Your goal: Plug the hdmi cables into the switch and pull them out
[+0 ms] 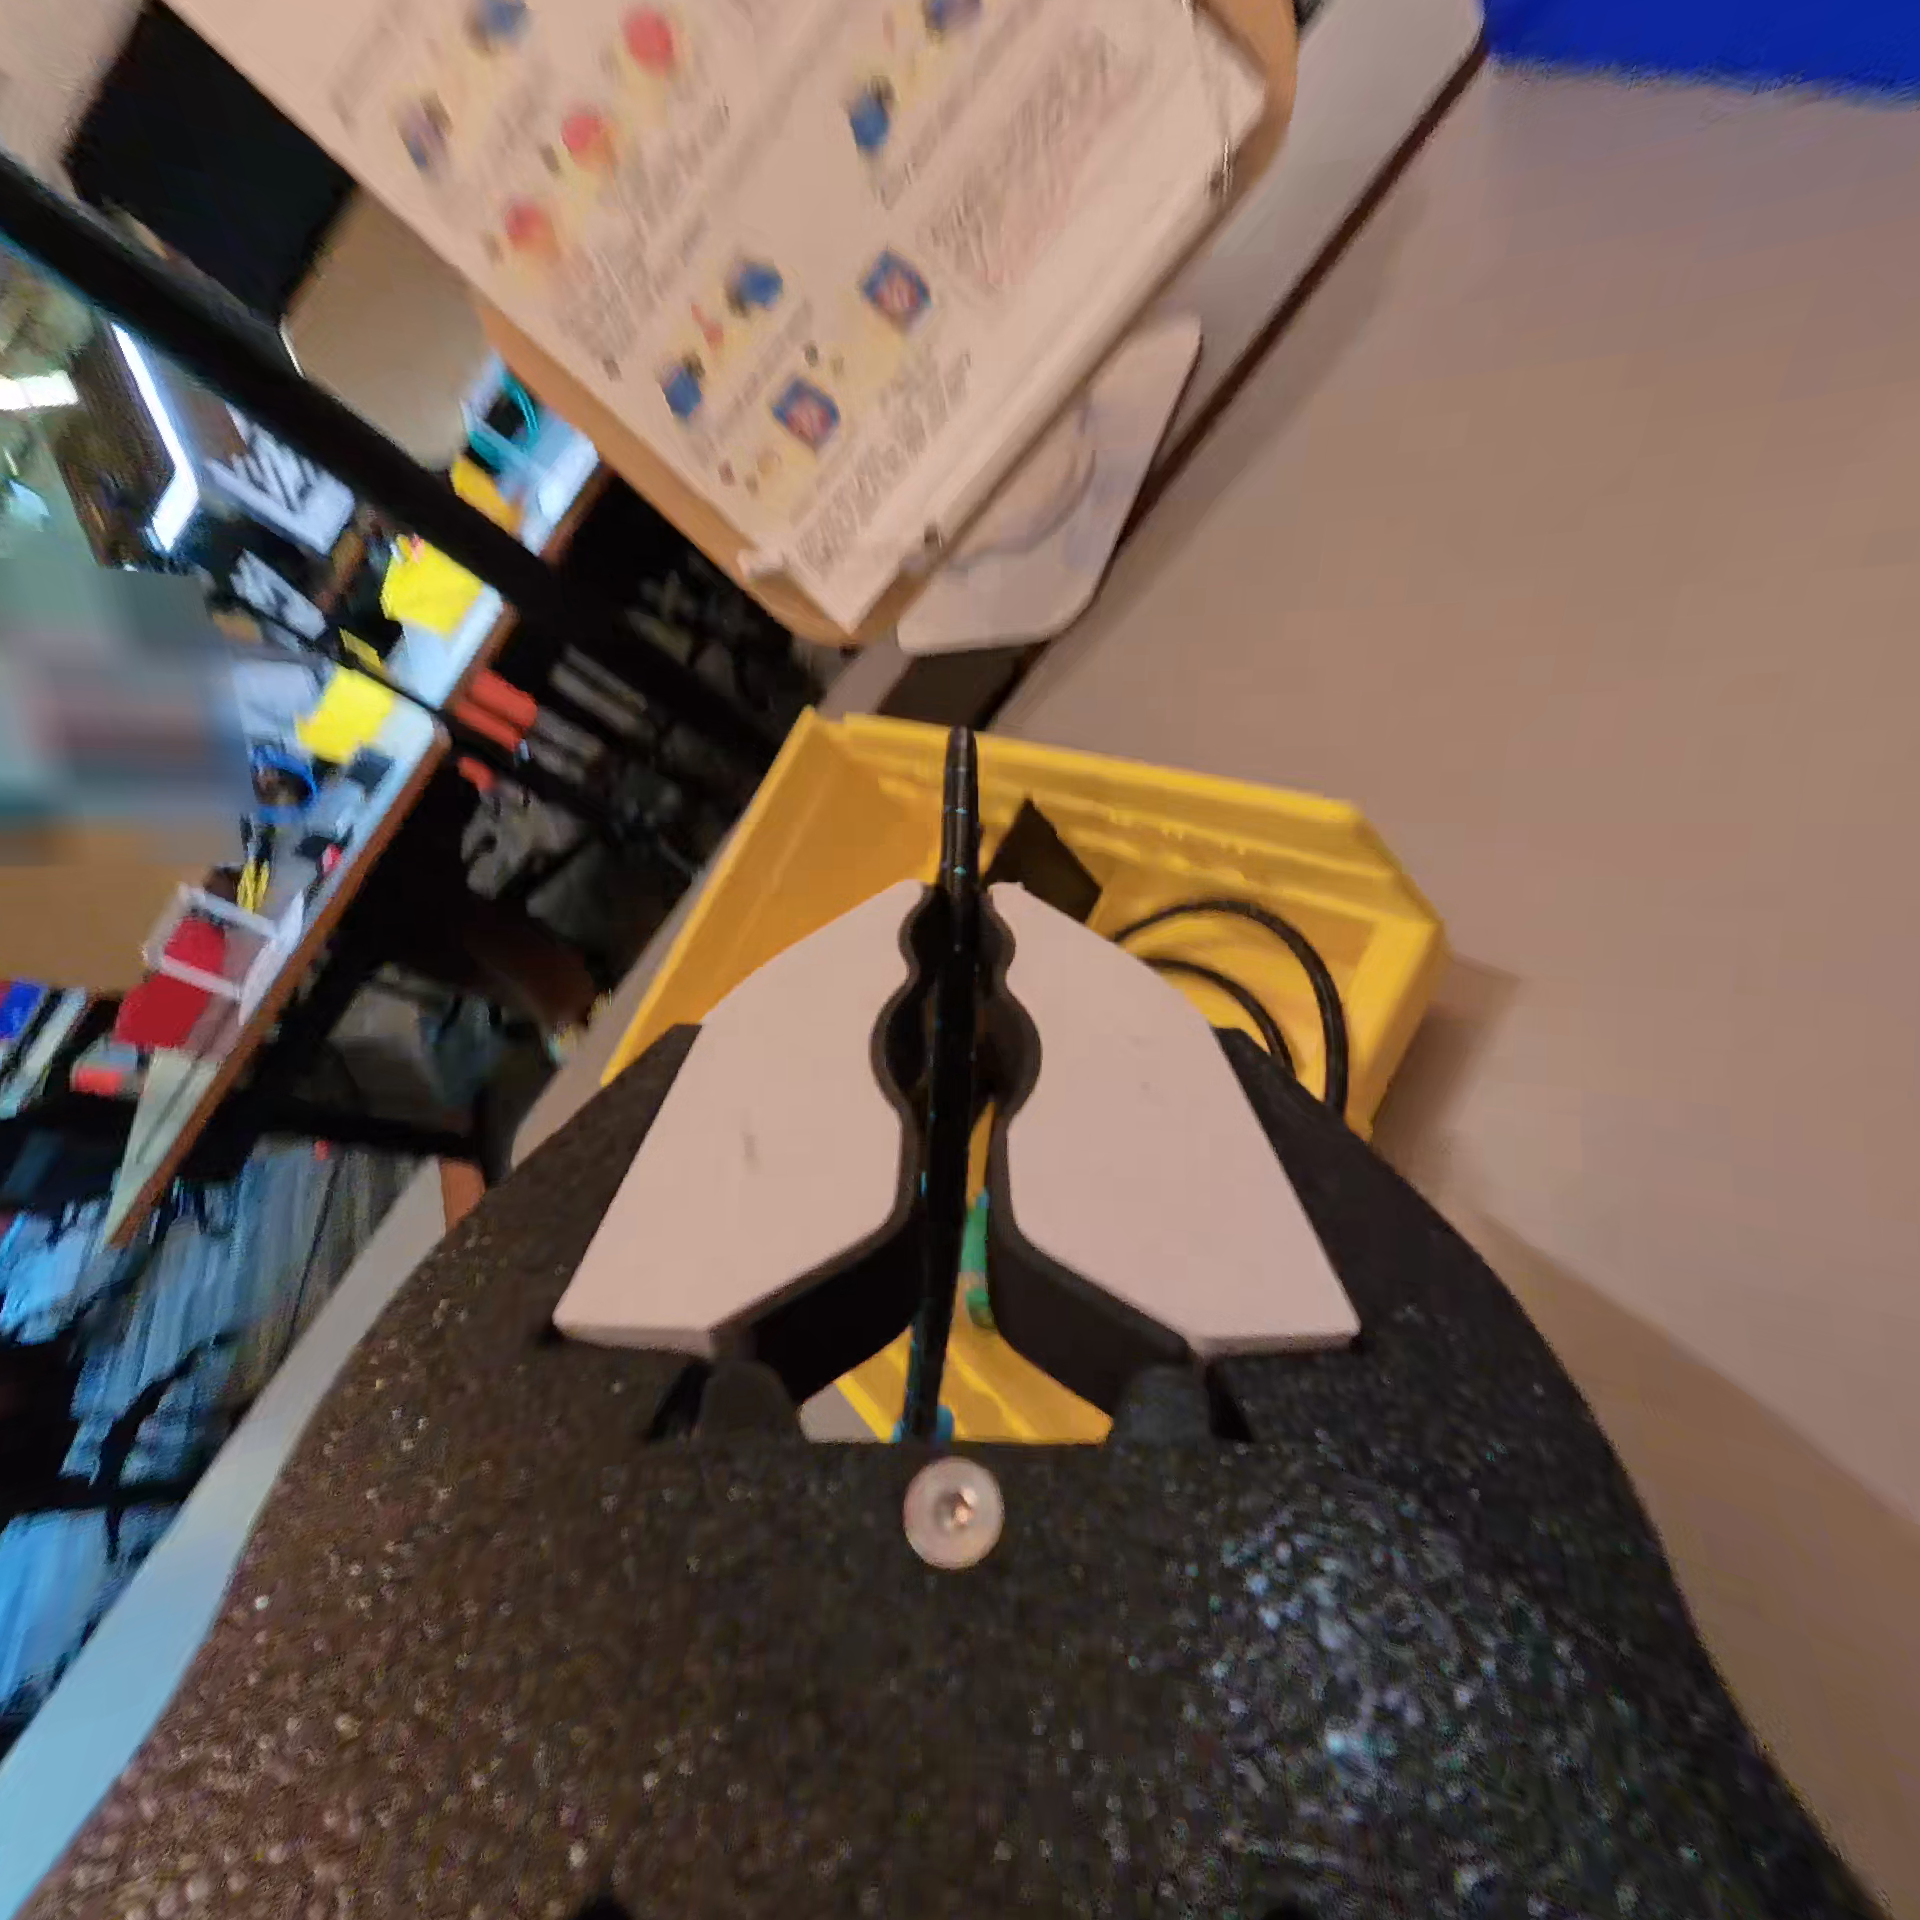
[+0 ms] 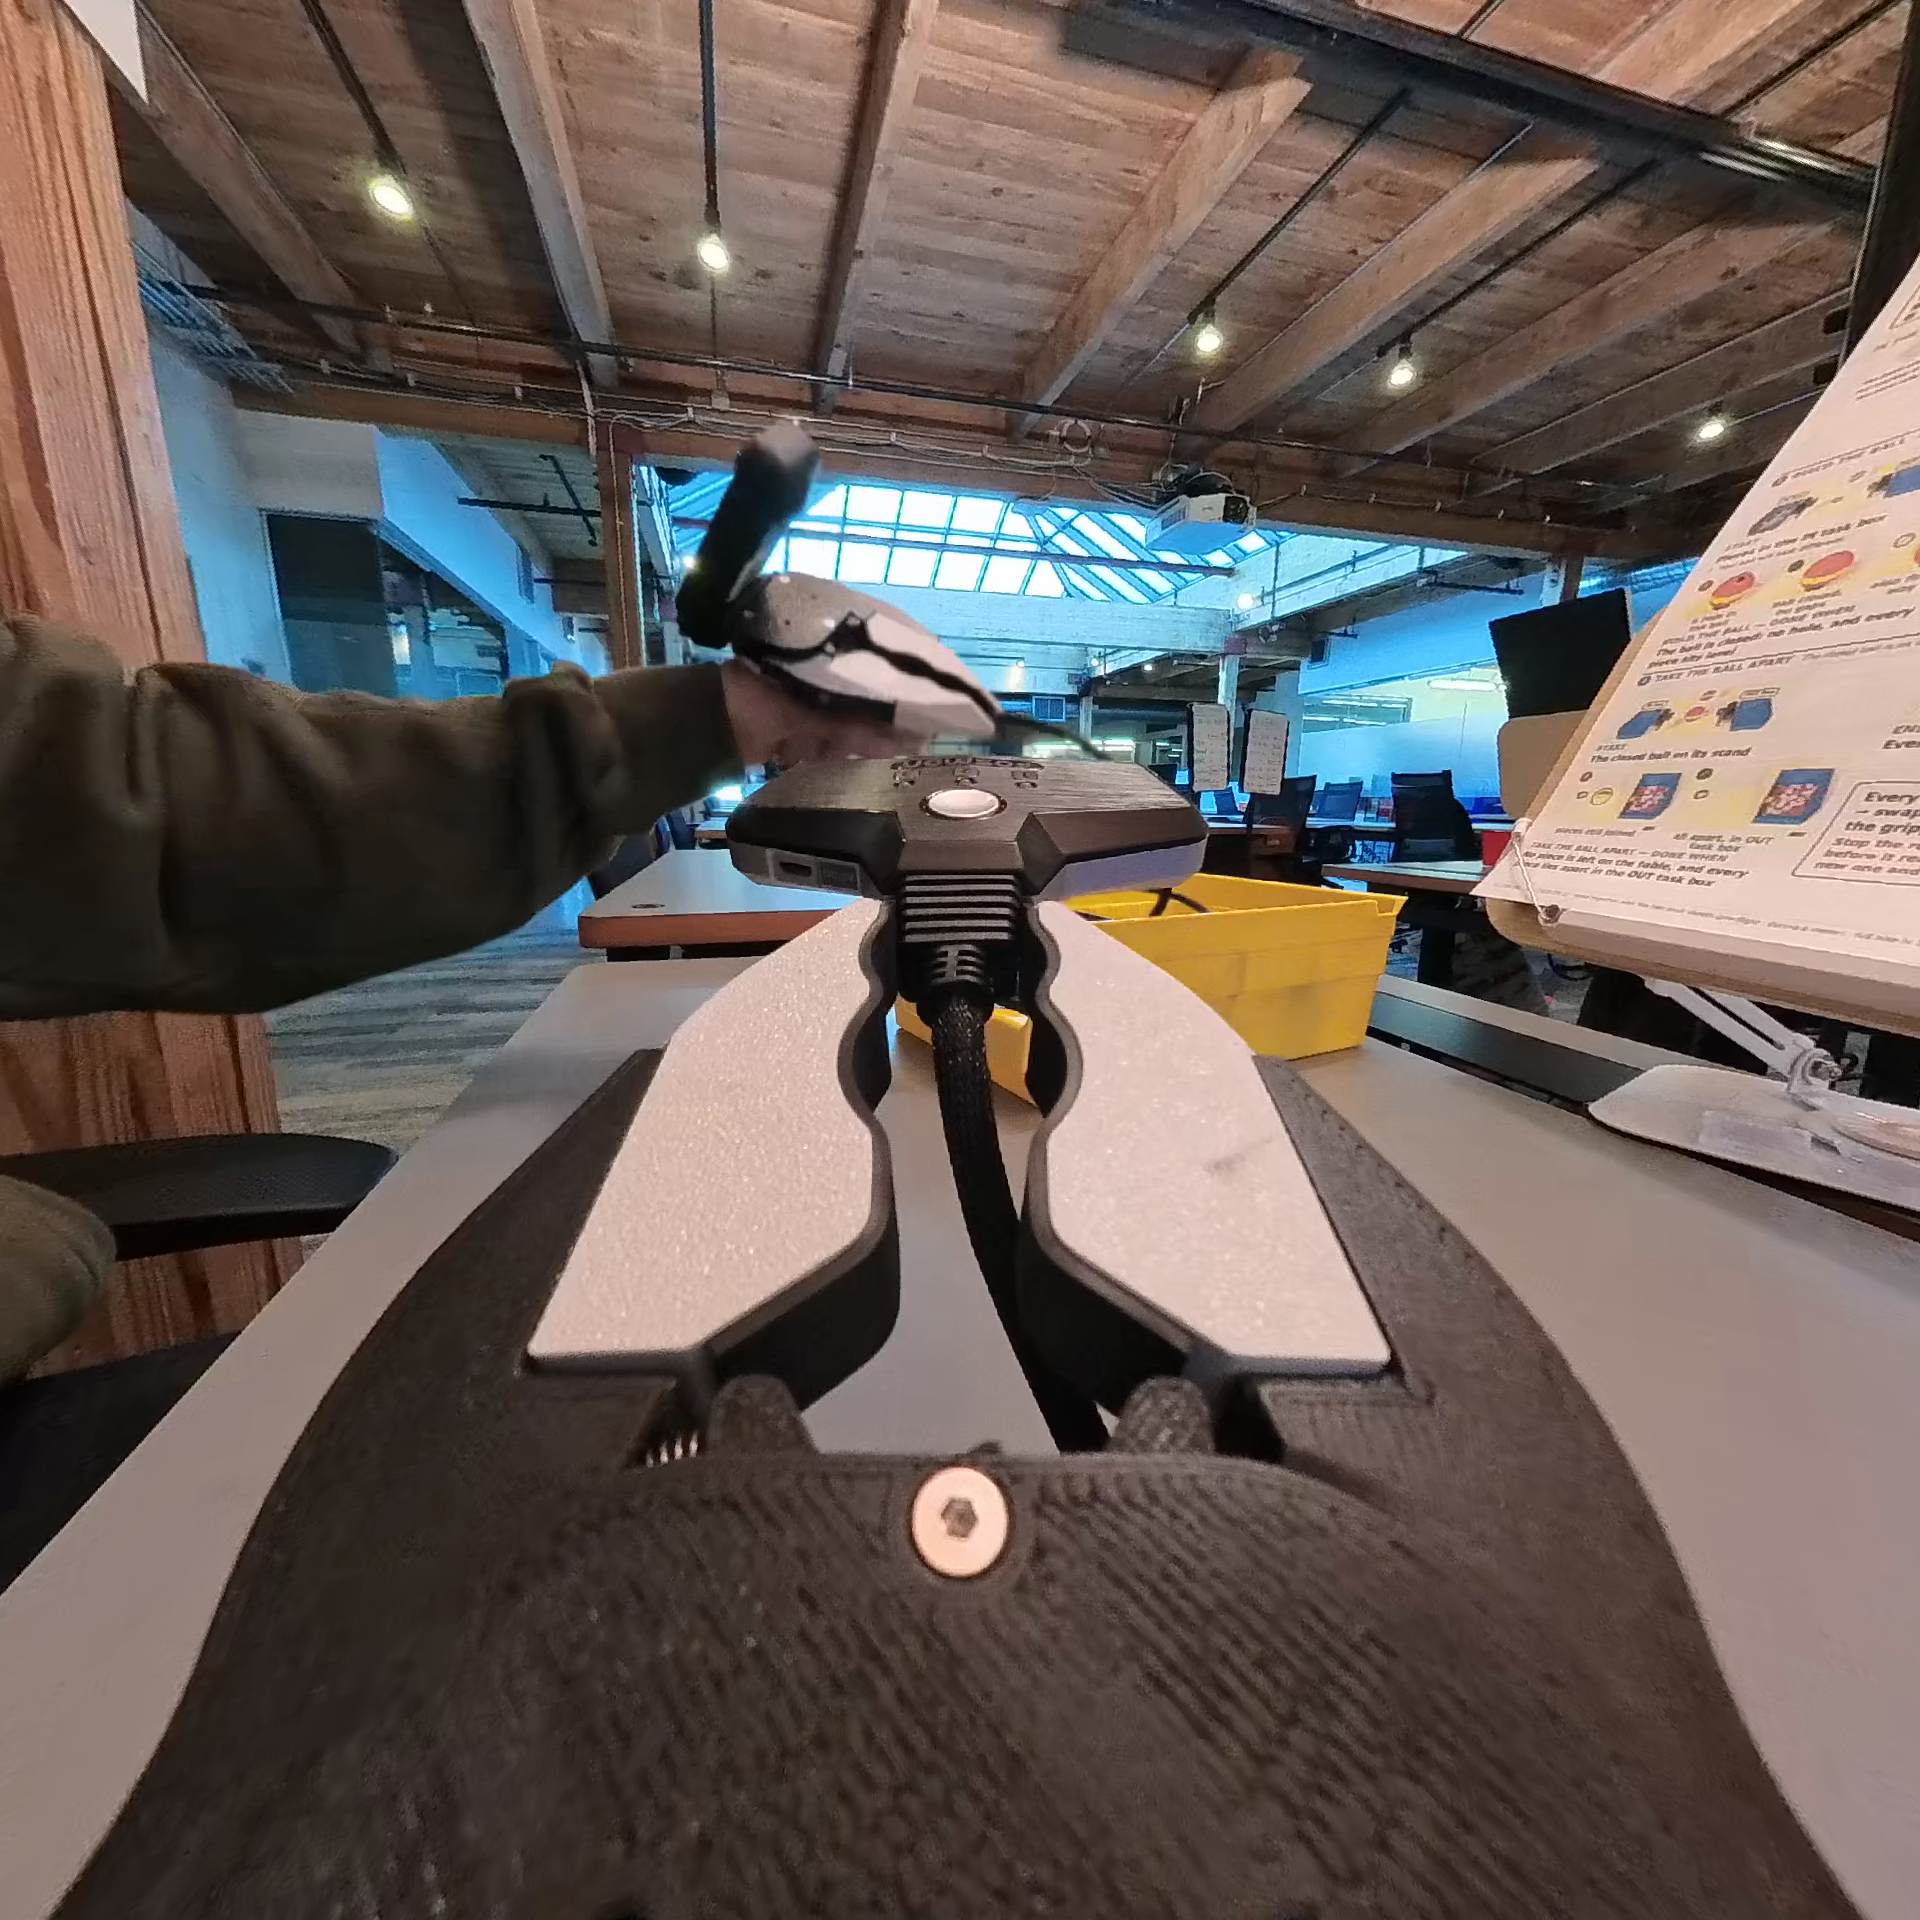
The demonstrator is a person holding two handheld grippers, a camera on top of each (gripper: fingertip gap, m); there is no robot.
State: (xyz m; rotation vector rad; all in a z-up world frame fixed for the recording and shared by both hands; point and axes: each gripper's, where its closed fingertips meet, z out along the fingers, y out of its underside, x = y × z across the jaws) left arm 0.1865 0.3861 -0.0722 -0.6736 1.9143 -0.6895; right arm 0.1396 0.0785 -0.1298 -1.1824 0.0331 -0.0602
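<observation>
A black angular plastic switch (image 2: 966, 831) with a round silvery button is being held above the grey table (image 2: 1621, 1351) by its ribbed connector, which is being clamped between the matte grey pads of the right gripper (image 2: 961, 940), a braided black cable (image 2: 971, 1132) trailing back between the fingers. In the blurred left wrist view, a thin black cable with blue flecks (image 1: 954, 997) is being pinched in the nearly closed left gripper (image 1: 958, 899) over a yellow plastic bin (image 1: 1299, 883). Another black cable (image 1: 1268, 966) is coiled there, its ends hidden.

Grey table (image 2: 1662, 1403) with yellow bin (image 2: 1257, 961), white stand base (image 2: 1714, 1127).
</observation>
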